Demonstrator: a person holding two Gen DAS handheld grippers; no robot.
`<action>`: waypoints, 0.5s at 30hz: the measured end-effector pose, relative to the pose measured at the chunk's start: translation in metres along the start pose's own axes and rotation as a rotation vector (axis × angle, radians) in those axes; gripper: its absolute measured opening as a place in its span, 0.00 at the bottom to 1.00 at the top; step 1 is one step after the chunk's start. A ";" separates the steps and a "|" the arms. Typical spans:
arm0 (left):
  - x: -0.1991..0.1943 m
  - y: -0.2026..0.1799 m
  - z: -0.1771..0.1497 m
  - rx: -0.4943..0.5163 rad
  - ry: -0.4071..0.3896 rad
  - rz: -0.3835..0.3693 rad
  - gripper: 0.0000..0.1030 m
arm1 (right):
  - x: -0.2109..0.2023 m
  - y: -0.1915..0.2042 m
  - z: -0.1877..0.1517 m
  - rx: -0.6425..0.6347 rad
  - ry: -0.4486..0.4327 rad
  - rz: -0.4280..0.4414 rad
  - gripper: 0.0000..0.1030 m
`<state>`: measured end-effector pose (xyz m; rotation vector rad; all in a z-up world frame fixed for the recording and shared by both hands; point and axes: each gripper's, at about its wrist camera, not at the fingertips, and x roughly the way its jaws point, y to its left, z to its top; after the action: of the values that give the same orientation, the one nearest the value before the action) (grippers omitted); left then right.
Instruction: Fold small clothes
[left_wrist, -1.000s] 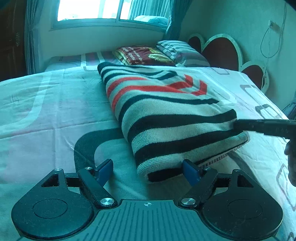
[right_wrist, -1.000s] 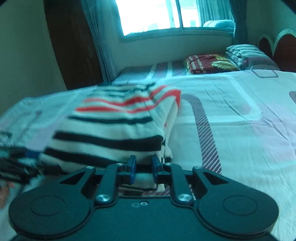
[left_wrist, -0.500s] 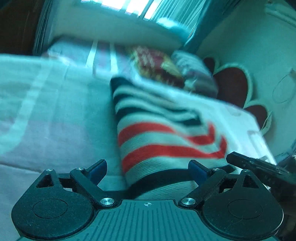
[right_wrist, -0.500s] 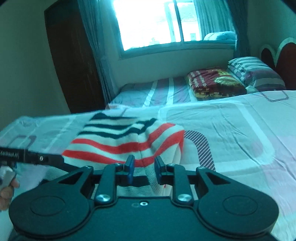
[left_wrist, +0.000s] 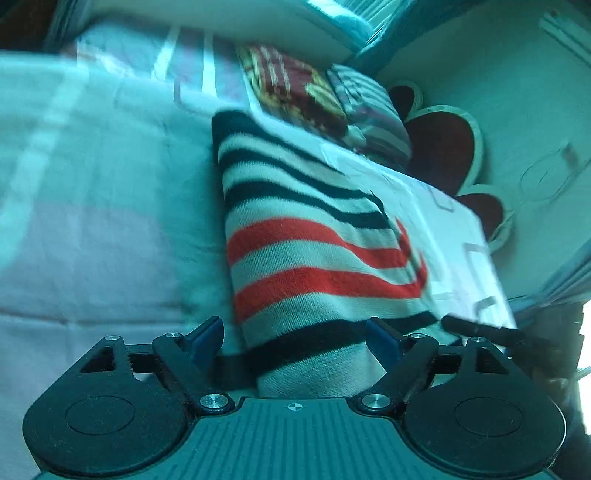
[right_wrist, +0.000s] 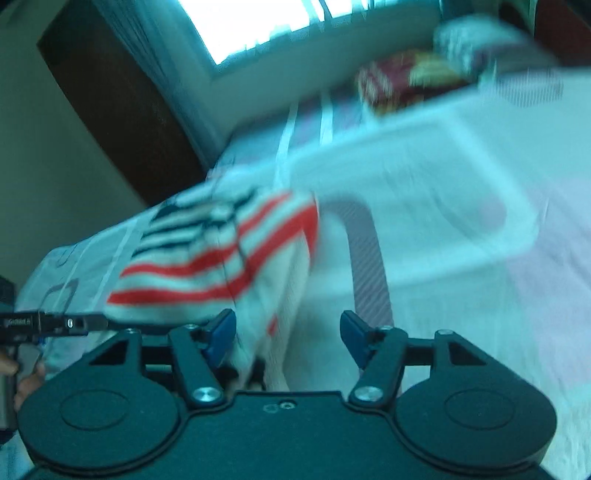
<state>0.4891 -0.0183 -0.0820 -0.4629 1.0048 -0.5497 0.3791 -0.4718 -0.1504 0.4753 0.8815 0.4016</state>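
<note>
1. Striped knit garment (left_wrist: 314, 258), black, cream and red bands, lies on the bedsheet (left_wrist: 92, 221) as a long doubled-over strip running away from the camera in the left wrist view. Left gripper (left_wrist: 295, 338) has its jaws wide and closing; the near end of the knit sits between the blue pads (left_wrist: 207, 338), but no pad is seen pressing on it. Tip of the other gripper shows at the right edge.

2. Right wrist view, blurred: same garment (right_wrist: 221, 258) lies left of centre on the sheet (right_wrist: 461, 221). Right gripper (right_wrist: 286, 339) jaws are opening; the cloth edge hangs just beside the left pad (right_wrist: 219, 338), not clamped. Left gripper (right_wrist: 55, 323) pokes in at the left.

3. Progress judgement: lengthwise fold looks done, the piece is narrow and layered. Probably left: one cross fold to shorten it, then tidy edges.
</note>
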 end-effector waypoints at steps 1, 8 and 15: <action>0.004 0.003 -0.001 -0.021 0.021 -0.023 0.81 | 0.004 -0.011 0.002 0.076 0.041 0.061 0.60; 0.018 0.022 0.003 -0.104 0.055 -0.119 0.81 | 0.022 -0.047 0.009 0.200 0.091 0.199 0.61; 0.034 0.021 0.012 -0.117 0.064 -0.128 0.76 | 0.053 -0.032 0.034 0.106 0.153 0.228 0.64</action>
<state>0.5188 -0.0220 -0.1117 -0.6198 1.0779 -0.6253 0.4411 -0.4783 -0.1826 0.6521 1.0037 0.6084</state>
